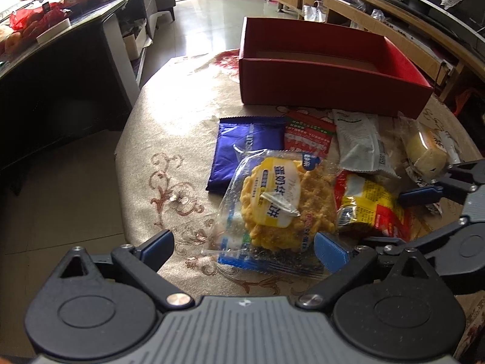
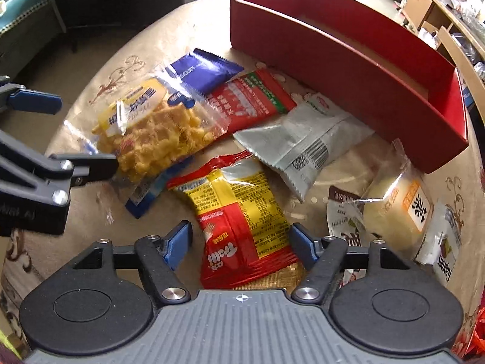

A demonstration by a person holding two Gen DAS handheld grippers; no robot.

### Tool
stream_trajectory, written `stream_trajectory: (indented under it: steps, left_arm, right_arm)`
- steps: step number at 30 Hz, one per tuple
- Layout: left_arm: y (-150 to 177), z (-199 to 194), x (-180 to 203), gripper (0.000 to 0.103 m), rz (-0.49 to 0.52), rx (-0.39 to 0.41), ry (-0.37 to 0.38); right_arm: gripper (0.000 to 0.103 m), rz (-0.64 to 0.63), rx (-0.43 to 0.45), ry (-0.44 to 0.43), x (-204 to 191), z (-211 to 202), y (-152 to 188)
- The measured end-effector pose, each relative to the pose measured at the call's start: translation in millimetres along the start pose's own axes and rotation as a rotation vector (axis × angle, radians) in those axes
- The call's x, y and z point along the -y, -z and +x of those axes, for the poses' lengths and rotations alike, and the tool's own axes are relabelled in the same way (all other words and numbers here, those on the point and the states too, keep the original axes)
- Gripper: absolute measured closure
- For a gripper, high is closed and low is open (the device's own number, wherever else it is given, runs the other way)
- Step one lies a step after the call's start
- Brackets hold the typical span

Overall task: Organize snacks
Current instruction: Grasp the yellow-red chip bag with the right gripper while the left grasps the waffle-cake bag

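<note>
**Inspector:** Report the left gripper (image 1: 242, 244).

**Assistant:** Its jaws stand wide apart, holding nothing. It sits low over the waffle packet (image 1: 272, 200), a clear wrapper with blue ends; the right blue pad (image 1: 329, 250) lies against the packet's near corner, while the left pad is off it, over the tablecloth (image 1: 169, 127).

**Inspector:** And the right gripper (image 2: 241, 241)?

**Assistant:** Also spread open and gripping nothing. The red and yellow packet (image 2: 239, 212) lies between its fingers; whether the pads touch it cannot be told.

**Inspector:** Position of the remaining snacks?

**Assistant:** All lie on the cloth in front of the red box (image 2: 348, 60), outside it. The blue packet (image 2: 203, 68) sits partly under the waffle packet's far end. The red and green packet (image 2: 251, 100) is just beside it, overlapped by the grey packet (image 2: 300, 142). A wrapped pale cake (image 2: 400, 200) lies to the right, near the box's corner, resting on a white and brown sachet (image 2: 342, 212).

**Inspector:** Contents of the box?

**Assistant:** Only a cardboard-coloured floor shows; most of the inside is hidden behind the near wall.
</note>
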State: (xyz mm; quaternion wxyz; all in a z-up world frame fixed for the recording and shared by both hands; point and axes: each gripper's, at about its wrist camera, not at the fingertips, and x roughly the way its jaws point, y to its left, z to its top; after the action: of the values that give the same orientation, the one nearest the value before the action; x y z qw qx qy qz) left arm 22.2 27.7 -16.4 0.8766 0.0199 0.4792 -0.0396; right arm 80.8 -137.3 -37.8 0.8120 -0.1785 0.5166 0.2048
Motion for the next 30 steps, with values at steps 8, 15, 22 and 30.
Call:
stream_trajectory:
  steps: [8,15,22,30]
  left_arm:
    - [-12.6,6.4,13.8,0.007,0.013,-0.014,0.037]
    - [-24.6,30.7,23.7,0.007,0.025,-0.073,0.034]
    - [-26.6,55.6,36.7,0.008,0.046,-0.116,-0.016]
    - [-25.2,52.3,17.3,0.016,-0.05,-0.145,0.022]
  right_arm:
    - [0.055,0.054,0.027,0.001,5.7,-11.3,3.5]
    - [0.064,0.136,0.038,-0.048,19.7,-24.3,13.2]
    - [0.03,0.06,0.048,-0.017,10.5,-18.8,15.0]
    - [0.031,0.005,0.069,0.022,7.7,-1.6,-1.8]
